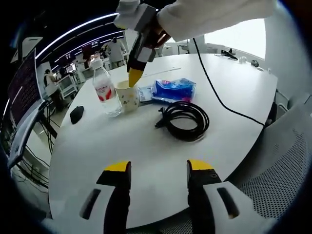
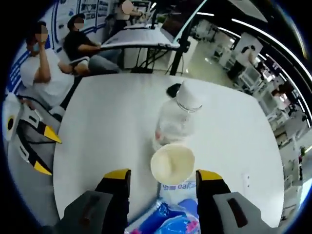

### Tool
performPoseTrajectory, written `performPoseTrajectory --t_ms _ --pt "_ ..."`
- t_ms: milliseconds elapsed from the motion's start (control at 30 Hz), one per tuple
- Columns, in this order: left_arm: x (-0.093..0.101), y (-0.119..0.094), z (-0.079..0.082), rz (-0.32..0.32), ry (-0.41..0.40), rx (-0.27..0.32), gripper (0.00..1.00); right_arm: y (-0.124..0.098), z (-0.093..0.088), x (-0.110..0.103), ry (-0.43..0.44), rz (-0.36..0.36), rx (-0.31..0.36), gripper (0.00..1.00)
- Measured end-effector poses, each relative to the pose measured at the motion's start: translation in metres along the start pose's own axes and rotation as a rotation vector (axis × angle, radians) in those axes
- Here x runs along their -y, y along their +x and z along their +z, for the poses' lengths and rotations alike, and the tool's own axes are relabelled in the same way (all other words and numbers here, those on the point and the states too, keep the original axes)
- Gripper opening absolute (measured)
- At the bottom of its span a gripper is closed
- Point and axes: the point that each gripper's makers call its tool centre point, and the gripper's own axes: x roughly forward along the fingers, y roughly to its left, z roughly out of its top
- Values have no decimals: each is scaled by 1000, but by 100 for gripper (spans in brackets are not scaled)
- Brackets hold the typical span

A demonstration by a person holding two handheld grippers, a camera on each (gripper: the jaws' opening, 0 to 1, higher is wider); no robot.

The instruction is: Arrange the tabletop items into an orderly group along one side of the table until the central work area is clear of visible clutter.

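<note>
In the right gripper view the small cream paper cup (image 2: 172,164) sits just ahead of the right gripper (image 2: 163,176), roughly on the line between its two yellow-tipped fingers (image 2: 117,174) but a little beyond the tips. Those fingers stand wide apart and grip nothing. Right behind the cup, touching or nearly so, stands the clear plastic water bottle with the white cap (image 2: 176,118), and past it a small black object (image 2: 173,89) lies on the round white tabletop (image 2: 102,122). Close under the camera, between the fingers, lies the blue-and-white plastic packet (image 2: 168,217).

Over in the left gripper view, the right gripper comes down from the top, its yellow tip right at the cup's (image 1: 128,95) rim; whether it touches I cannot tell. The bottle (image 1: 105,87) stands just beside the cup, the blue packet (image 1: 173,89) on the cup's other side, and the coiled black cable (image 1: 185,120) lies nearer the camera, apart from them. The black object (image 1: 76,114) rests off toward the tabletop's (image 1: 146,151) edge. The left gripper (image 1: 159,169) hangs low over bare tabletop, fingers (image 1: 201,166) wide, empty, well apart from every item.
</note>
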Motion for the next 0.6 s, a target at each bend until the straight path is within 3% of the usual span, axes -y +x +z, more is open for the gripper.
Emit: performPoseTrajectory --t_ms 100,267,333,400,500,600 --pt "0 0 0 0 1 2 45 -7 -3 -2 76 -11 34 65" --pt "2 1 0 -5 5 -1 45 -19 -6 -6 111 -40 86 74" --pt "2 1 0 -8 5 -2 45 -22 -7 -12 164 -27 104 79" --pt "2 1 1 -10 7 -1 45 -26 -8 -15 186 -22 117 77" --pt "2 1 1 -11 6 1 45 -32 -9 -16 212 -51 151 81" --pt "2 1 2 -12 4 6 46 -39 -12 -20 310 -55 201 83"
